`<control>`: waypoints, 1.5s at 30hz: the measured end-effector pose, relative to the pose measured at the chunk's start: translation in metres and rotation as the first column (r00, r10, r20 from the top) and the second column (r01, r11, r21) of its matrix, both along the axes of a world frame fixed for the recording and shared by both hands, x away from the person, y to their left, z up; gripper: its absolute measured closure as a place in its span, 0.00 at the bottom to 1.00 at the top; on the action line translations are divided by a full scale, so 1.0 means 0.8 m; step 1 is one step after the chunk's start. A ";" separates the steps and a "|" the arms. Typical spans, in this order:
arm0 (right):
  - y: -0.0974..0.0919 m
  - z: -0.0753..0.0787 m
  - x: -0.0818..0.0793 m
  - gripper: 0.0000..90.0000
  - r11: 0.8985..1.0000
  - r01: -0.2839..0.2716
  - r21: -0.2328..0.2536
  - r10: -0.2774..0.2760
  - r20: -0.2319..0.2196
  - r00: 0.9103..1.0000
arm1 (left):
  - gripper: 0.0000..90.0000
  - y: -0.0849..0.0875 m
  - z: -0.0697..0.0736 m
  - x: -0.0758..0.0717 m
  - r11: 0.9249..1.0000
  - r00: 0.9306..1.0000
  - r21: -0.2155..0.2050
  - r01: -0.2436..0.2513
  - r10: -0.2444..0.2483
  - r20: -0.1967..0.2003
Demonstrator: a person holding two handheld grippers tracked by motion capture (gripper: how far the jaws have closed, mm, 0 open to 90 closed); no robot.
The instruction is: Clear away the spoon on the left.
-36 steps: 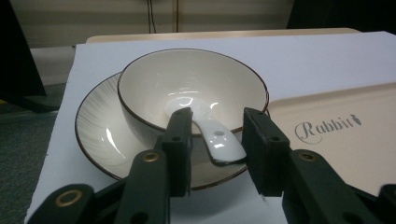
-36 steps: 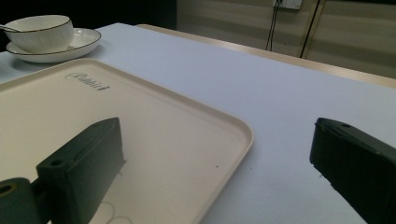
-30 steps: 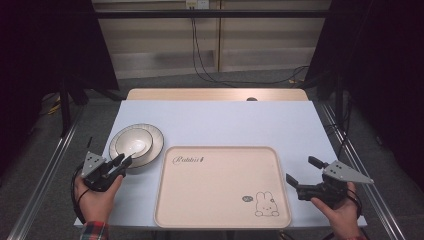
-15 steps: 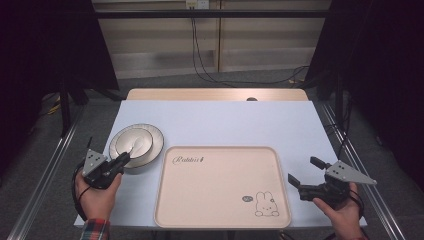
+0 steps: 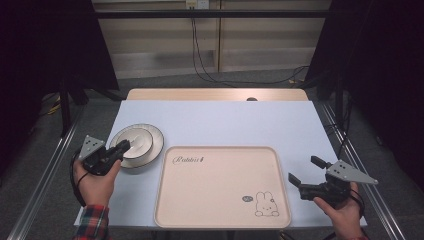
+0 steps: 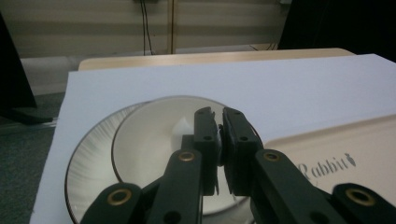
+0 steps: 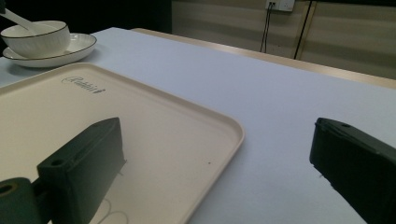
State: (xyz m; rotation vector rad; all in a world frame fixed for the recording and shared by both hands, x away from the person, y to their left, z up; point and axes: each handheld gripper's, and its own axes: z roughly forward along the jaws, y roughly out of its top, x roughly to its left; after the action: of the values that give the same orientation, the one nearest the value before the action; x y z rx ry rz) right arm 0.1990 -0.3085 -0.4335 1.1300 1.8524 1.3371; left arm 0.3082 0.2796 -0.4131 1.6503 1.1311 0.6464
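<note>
Pale blue table (image 5: 225, 122); left hand-held gripper (image 6: 219, 135) clenched over bowl (image 6: 173, 149); right hand-held gripper (image 7: 215, 163) released beside tray (image 7: 154, 126).

The left hand (image 5: 95, 182) comes in from the bottom left with a plaid cuff at the wrist, gripping the left gripper (image 5: 122, 146) from below. Its fingers (image 6: 207, 135) point up and to the right; in the left gripper view they stand almost together, with only a thin slit between them, clamped on something thin that cannot be made out. The right hand (image 5: 340, 212) comes in from the bottom right, holding the right gripper (image 5: 305, 170) low over the tabletop. Its fingers (image 7: 88, 161) point left and stand spread wide apart with nothing between them.
</note>
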 end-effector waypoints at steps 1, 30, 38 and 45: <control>0.000 0.000 0.000 0.03 1.000 0.000 -0.001 0.000 -0.001 1.000 | 0.94 -0.001 0.003 0.004 1.000 1.000 -0.004 -0.004 0.004 0.003; 0.001 -0.001 0.001 0.02 1.000 -0.007 0.002 0.007 -0.002 1.000 | 0.93 -0.030 -0.020 0.065 0.994 0.987 -0.101 -0.041 0.056 0.150; -0.001 -0.001 0.001 0.02 1.000 0.001 0.007 -0.001 -0.003 1.000 | 0.95 -0.031 -0.017 0.064 0.993 0.990 -0.109 -0.047 0.061 0.124; 0.002 -0.003 0.002 0.02 1.000 -0.014 0.002 0.014 -0.013 1.000 | 0.95 -0.030 0.004 0.058 0.989 0.989 -0.146 -0.019 0.040 0.142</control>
State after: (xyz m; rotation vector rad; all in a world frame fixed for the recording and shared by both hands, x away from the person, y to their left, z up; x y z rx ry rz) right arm 0.2010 -0.3071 -0.4357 1.1302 1.8721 1.3424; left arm 0.3545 0.2556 -0.4098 1.4429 1.0734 0.6755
